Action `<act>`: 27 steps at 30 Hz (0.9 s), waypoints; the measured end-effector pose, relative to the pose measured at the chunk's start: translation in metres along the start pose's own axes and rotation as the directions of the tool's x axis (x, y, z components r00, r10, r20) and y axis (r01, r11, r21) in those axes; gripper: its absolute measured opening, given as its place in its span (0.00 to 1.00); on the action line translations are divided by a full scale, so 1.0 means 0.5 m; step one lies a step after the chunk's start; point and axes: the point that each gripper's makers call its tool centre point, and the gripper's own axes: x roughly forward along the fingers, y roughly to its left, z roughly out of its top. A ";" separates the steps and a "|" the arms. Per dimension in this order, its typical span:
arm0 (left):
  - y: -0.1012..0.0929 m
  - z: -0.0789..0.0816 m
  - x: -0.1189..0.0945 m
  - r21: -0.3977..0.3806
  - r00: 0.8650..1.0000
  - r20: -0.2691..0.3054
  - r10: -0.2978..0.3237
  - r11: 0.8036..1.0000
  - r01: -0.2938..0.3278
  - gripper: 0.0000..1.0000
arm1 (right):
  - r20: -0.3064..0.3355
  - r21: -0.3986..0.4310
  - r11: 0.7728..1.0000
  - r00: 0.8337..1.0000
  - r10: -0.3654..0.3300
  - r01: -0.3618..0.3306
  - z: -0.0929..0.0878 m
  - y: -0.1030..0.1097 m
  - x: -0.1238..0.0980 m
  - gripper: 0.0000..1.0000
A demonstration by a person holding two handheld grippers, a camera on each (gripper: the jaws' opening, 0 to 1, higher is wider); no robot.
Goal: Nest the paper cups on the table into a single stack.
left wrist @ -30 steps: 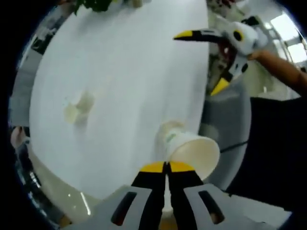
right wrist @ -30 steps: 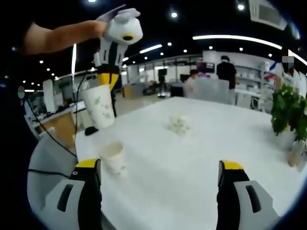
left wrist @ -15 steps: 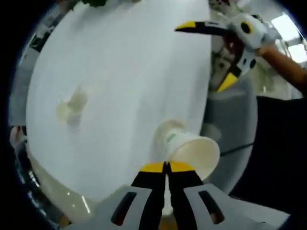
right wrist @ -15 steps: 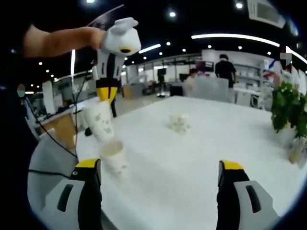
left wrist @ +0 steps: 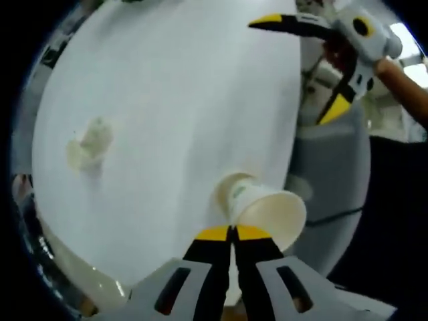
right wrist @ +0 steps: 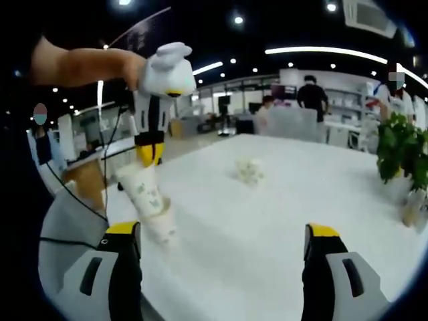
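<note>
Paper cups, matt worktop, plastic tongs

The worktop (right wrist: 281, 200) was a smooth, matt white surface with no gloss on it. The cup held in the left tongs (left wrist: 232, 231) looked like thin matt paper (left wrist: 267, 208), cream inside, with a faint green print on its wall; the cup standing on the worktop under it (right wrist: 162, 224) was of the same printed paper, as was the further cup (right wrist: 249, 170) near the worktop's middle. Both pairs of tongs looked like hard moulded plastic: satin grey bodies, black fingers and yellow tips, as on the right tongs (right wrist: 224, 241). The plant (right wrist: 401, 150) by the worktop's edge had dull green leaves.
</note>
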 end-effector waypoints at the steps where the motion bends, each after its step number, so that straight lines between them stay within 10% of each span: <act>1: 0.003 -0.001 0.006 -0.003 1.000 -0.001 0.001 1.000 -0.001 0.00 | 0.000 0.000 1.000 1.000 -0.001 0.001 -0.001 -0.001 0.000 1.00; 27: 0.018 -0.013 0.095 -0.038 0.999 -0.030 0.033 0.999 -0.034 0.00 | -0.015 0.026 1.000 1.000 0.003 -0.003 -0.025 0.008 0.003 0.99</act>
